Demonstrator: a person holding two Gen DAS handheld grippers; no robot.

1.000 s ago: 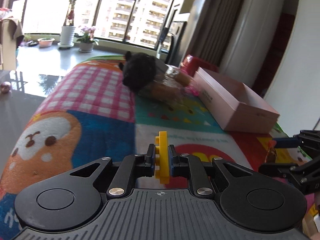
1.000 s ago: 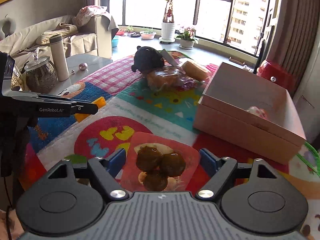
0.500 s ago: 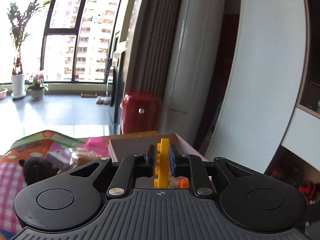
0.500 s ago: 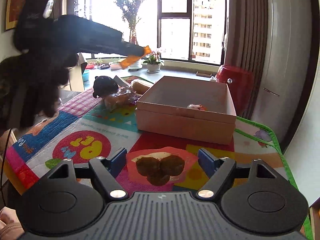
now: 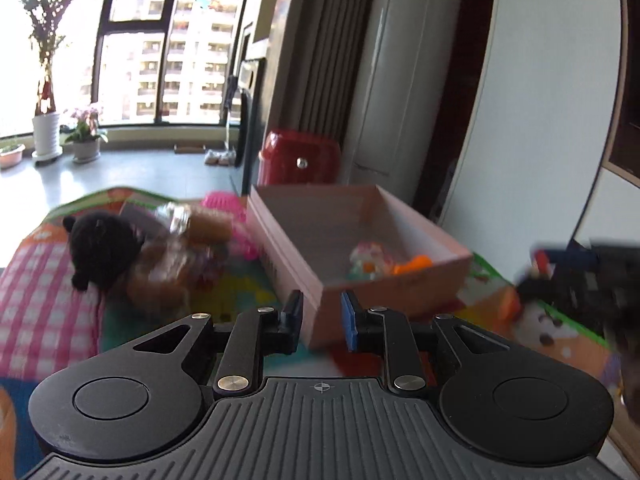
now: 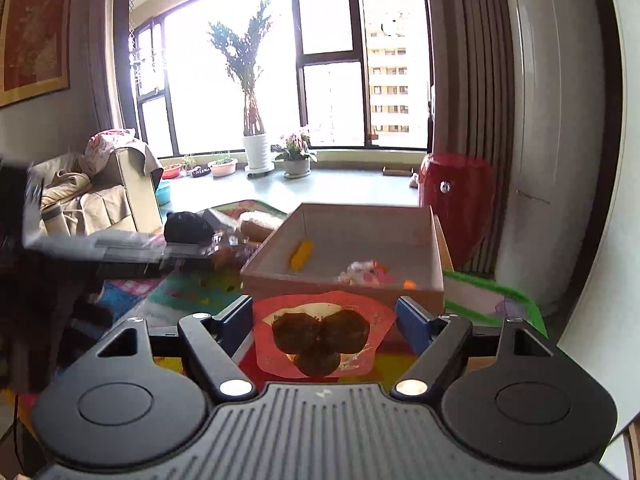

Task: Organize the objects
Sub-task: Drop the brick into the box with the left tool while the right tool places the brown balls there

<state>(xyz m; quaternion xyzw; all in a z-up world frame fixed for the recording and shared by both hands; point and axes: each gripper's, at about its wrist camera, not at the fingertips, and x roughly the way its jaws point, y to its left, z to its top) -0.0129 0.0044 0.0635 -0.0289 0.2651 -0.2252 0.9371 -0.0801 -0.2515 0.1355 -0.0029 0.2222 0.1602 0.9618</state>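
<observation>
- Pink box on the play mat holds a yellow block and small toys.
- Black plush and wrapped snacks lie outside, unsorted.
- Left claw: parted, empty, near the box's corner.
- Right claw: gripping red snack packet, level, at the box's near wall.

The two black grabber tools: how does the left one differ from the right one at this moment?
The left gripper is open with nothing between its fingers, while the right gripper carries a red snack packet showing three dark round pieces. The left gripper's fingers stand closer together; the right gripper's are spread wide around the packet. Both point toward the pink box, and both have blue finger pads.
</observation>
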